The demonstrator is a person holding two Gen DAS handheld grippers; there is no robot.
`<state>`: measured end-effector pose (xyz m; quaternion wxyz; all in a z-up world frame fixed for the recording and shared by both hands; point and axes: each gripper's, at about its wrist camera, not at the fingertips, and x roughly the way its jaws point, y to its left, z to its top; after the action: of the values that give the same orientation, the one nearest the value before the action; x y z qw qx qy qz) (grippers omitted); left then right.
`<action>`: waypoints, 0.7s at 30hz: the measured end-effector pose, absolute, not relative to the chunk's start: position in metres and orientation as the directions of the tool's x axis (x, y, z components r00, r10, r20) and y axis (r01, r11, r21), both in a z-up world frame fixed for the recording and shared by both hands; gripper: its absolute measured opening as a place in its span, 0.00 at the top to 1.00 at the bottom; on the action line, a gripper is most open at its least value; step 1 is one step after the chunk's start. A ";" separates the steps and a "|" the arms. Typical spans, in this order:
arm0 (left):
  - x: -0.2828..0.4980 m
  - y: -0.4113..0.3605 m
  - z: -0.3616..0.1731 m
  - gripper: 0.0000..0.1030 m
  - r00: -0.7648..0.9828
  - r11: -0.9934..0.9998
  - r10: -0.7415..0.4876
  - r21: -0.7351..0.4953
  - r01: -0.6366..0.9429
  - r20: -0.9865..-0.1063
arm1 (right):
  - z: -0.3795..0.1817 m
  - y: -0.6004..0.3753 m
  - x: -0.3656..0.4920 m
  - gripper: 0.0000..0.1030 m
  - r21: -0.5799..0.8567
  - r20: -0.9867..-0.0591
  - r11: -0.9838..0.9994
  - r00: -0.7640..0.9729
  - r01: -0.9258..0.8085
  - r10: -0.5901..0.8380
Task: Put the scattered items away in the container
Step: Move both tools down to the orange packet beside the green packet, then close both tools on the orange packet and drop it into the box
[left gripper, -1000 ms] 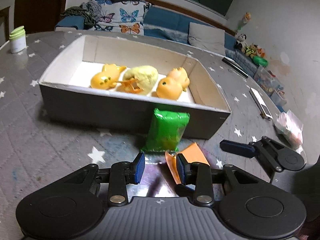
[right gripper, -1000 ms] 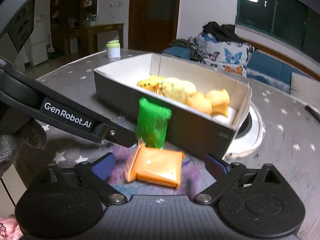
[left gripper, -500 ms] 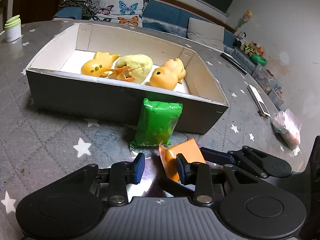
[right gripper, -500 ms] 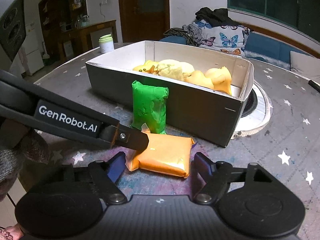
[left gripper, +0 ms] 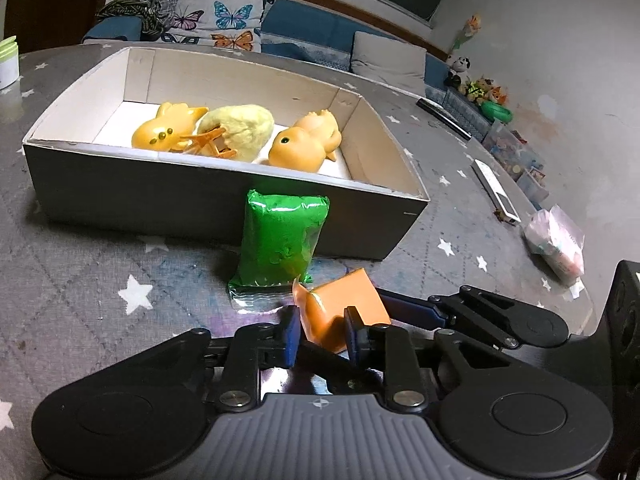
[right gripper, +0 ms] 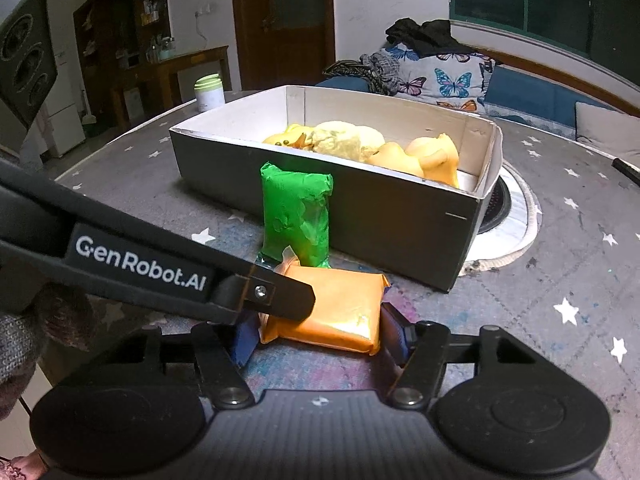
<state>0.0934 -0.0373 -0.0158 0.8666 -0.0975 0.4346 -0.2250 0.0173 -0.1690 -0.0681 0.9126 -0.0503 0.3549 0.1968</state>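
An orange packet (left gripper: 344, 304) (right gripper: 340, 304) lies on the grey star-patterned table, just in front of the box. My left gripper (left gripper: 320, 332) is shut on its near corner. My right gripper (right gripper: 318, 336) has the packet between its jaws, which are closing, with both pads against its ends. A green packet (left gripper: 280, 240) (right gripper: 296, 216) leans upright against the front wall of the grey box (left gripper: 160, 192) (right gripper: 380, 216). Inside the box lie two orange duck toys (left gripper: 168, 132) (left gripper: 304, 144) and a yellow plush (left gripper: 240, 128).
A white jar with a green lid (right gripper: 209, 92) stands on the table beyond the box's left end. A pink and white bag (left gripper: 556, 240) and a white remote (left gripper: 496, 196) lie to the right. A round white mat (right gripper: 516, 216) shows under the box's right end.
My left jaws have closed onto the orange packet's corner. My right jaws have narrowed from wide apart until they flank the packet tightly. Both grippers have hardly moved otherwise.
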 end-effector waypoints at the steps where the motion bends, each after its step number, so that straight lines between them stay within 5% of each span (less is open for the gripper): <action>1: 0.092 -0.037 -0.014 0.76 0.524 0.878 -0.479 -0.367 0.308 -0.705 | -0.067 -0.170 0.016 0.39 0.049 -0.665 0.918 0.673 -0.393 0.324; 21: 0.101 -0.036 0.049 0.77 0.651 0.867 -0.499 -0.350 0.356 -0.572 | -0.005 -0.172 0.018 0.39 0.010 -0.513 0.930 0.797 -0.367 0.320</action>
<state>0.1014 -0.0359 0.0494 0.9027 -0.1040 0.3440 -0.2365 0.0180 -0.1725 -0.0053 0.9468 -0.0451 0.2620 0.1813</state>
